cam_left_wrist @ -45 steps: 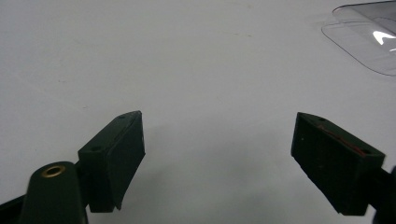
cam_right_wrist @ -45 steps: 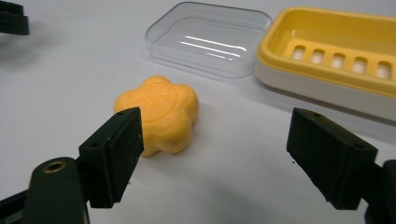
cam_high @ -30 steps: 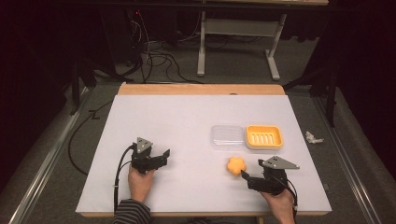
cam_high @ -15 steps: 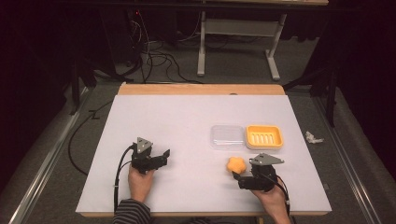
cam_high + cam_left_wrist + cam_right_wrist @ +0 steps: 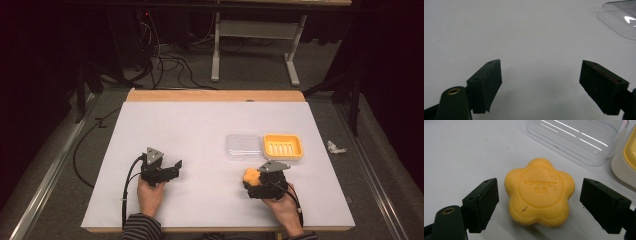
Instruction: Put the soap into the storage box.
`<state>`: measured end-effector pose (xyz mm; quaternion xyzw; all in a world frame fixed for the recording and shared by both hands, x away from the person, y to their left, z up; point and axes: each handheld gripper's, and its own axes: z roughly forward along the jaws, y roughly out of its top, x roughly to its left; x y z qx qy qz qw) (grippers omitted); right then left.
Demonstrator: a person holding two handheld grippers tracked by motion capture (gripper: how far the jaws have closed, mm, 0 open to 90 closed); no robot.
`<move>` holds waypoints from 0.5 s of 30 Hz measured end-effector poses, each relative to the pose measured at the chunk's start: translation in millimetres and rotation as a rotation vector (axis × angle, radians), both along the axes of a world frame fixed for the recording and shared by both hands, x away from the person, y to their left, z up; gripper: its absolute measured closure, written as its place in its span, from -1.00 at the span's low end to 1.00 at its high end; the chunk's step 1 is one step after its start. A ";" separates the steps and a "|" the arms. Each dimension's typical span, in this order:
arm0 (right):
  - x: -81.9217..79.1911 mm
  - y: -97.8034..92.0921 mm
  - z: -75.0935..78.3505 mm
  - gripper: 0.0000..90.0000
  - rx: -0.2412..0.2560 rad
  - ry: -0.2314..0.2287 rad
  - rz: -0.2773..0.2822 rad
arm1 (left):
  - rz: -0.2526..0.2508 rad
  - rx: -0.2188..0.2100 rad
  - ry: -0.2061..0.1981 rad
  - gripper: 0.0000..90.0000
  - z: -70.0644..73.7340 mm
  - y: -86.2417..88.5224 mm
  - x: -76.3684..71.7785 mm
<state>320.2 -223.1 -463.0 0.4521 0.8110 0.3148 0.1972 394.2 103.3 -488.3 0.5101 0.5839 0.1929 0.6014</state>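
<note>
1. While the white-topped bench (image 5: 200, 130) carries everything, its near right part holds the work; the rest lies bare.
2. Left tongs (image 5: 170, 169) rest on the near left of the bench, jaws spread wide over bare surface, gripping nothing; same spot as a second ago.
3. Right tongs (image 5: 254, 186) have slid left and forward since a second ago. Then the soap lay ahead and to the left of them; now the jaws stand released on either side of it, small gaps both sides, no contact.
4. Clear plastic lid (image 5: 579, 137) lies flat just beyond the soap, beside the yellow ribbed soap dish (image 5: 283, 146). Dish sits empty.
5. Yellow flower-shaped soap bar (image 5: 540, 191) sits on the bench between the right jaws, embossed face up.
6. Judgement: approach looks finished and the grasp comes next; closing squarely on the lobed sides matters, since the rounded edges could let it slip sideways.
</note>
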 end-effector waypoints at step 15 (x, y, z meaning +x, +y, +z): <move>7.1 7.6 -9.3 -0.52 -0.041 0.022 0.020 | -0.001 0.003 -0.003 -0.58 -0.1 -0.5 -0.4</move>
